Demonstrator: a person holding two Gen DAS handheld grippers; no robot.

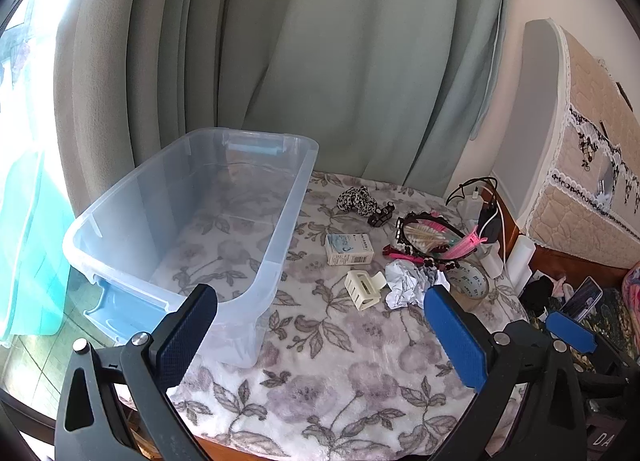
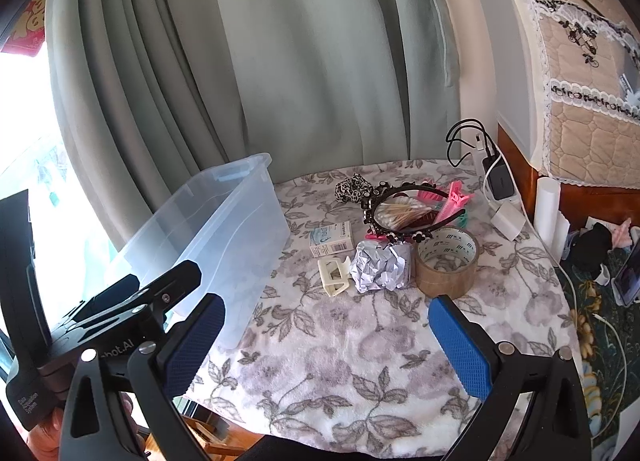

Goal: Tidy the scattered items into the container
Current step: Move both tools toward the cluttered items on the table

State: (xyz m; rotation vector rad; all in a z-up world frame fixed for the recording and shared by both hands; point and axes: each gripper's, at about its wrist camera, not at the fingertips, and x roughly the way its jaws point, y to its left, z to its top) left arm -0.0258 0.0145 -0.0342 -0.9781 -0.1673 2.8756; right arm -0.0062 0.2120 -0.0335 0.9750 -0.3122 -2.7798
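Clear plastic container (image 1: 192,229) sits on left of bench (image 1: 340,349), w/ nothing inside. Scattered items lie just right of it: small box (image 2: 332,239), cream hair claw (image 2: 334,271), crumpled paper ball (image 2: 378,267), tape roll (image 2: 446,261), leopard scrunchie (image 2: 352,187), headband (image 2: 400,213) around cotton swabs, pink clips. Left gripper (image 1: 320,337) & right gripper (image 2: 326,341) both hover over near edge of bench, fingers spread wide, holding nothing.

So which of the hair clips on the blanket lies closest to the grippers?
The cream claw clip beside the crumpled paper ball; the pink clips and dark clip lie farther back near the headband.
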